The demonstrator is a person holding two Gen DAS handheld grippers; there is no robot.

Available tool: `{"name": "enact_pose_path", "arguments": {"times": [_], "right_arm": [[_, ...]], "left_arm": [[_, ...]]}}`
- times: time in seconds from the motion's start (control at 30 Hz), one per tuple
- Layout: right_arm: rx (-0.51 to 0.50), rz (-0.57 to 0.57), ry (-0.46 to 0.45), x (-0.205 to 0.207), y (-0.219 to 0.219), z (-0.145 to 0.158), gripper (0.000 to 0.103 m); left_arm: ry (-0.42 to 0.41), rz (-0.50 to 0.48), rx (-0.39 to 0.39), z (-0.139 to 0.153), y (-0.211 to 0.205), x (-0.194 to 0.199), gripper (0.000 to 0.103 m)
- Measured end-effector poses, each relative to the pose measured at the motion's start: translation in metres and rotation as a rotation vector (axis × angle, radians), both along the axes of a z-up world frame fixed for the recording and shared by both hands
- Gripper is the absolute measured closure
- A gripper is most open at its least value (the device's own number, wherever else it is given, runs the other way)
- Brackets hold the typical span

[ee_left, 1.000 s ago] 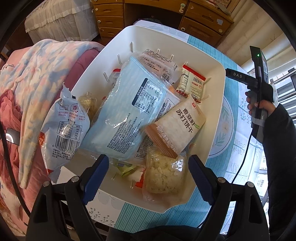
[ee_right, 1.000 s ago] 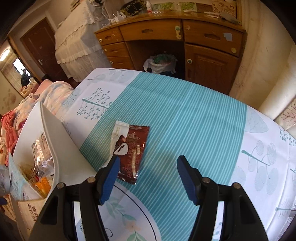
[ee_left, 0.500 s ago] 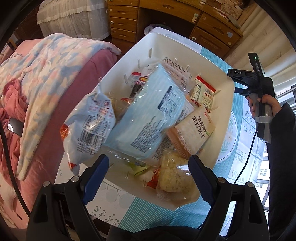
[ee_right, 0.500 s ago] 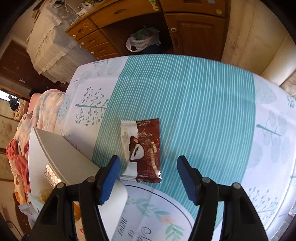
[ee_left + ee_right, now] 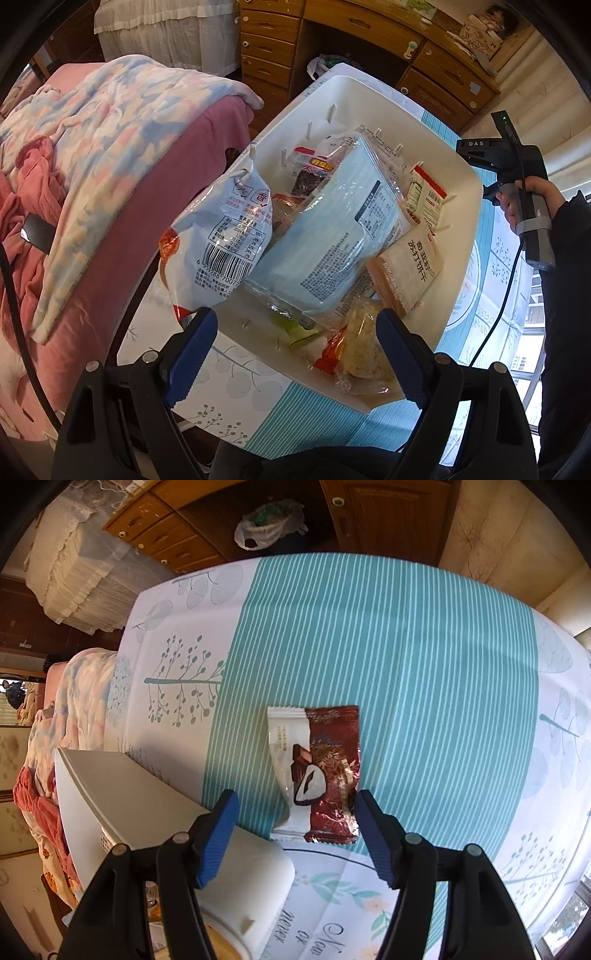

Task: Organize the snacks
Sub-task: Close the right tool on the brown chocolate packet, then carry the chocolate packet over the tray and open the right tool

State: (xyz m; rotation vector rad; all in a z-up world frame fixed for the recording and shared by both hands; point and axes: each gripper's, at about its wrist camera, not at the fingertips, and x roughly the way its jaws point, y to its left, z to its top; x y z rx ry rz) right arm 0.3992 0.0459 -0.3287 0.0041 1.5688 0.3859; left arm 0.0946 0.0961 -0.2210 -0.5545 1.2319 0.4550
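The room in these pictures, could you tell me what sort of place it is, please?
Most likely a bedroom in a home: a bed with a floral blanket stands beside the table's tablecloth, and a wooden desk with drawers lines the far wall.

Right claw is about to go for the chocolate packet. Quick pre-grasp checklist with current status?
1. Right claw open: ok, jaws wide apart.
2. Right claw empty: ok, nothing between the jaws.
3. Chocolate packet lined up: ok, lies flat on the tablecloth between the jaws, long side running away from the camera.
4. Packet free of clutter: ok, nothing on it; white bin sits apart, to its left.
5. Room in the bin: not ok, the left view shows it heaped, with the white bag hanging over its rim.
6. Left claw out of the way: ok, open, over the bin.
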Motion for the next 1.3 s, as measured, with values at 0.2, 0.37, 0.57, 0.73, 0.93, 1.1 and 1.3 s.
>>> {"name": "enact_pose_path", "arguments": {"times": [0.2, 0.37, 0.57, 0.73, 0.93, 1.1, 1.3], "right_arm": [[-0.116, -0.047, 0.011, 0.004, 0.001, -0.003, 0.037], [-0.131, -0.051, 0.033, 0.007, 0.004, -0.009, 0.037], [-0.197, -0.047, 0.031, 0.011, 0.013, -0.012, 0.037], [-0.278, -0.032, 0.014, 0.009, 0.024, -0.013, 0.044], [-0.281, -0.026, -0.01, 0.007, 0.02, -0.011, 0.062], [-0.258, -0.06, 0.006, 0.008, 0.001, -0.01, 0.063], [-0.253, -0.113, 0.003, 0.004, -0.036, 0.002, 0.063]], "left_arm": [[-0.001, 0.01, -0.006, 0.0, 0.003, -0.005, 0.016], [0.004, 0.013, -0.014, -0.002, 0.002, -0.006, 0.016], [0.004, 0.018, -0.014, -0.001, 0.002, -0.007, 0.016], [-0.01, 0.021, -0.008, 0.004, 0.005, -0.008, 0.016], [-0.03, 0.014, -0.006, 0.01, 0.006, -0.011, 0.016], [-0.051, -0.004, -0.007, 0.016, 0.003, -0.01, 0.016], [-0.078, -0.034, -0.009, 0.026, -0.003, -0.006, 0.016]]}}
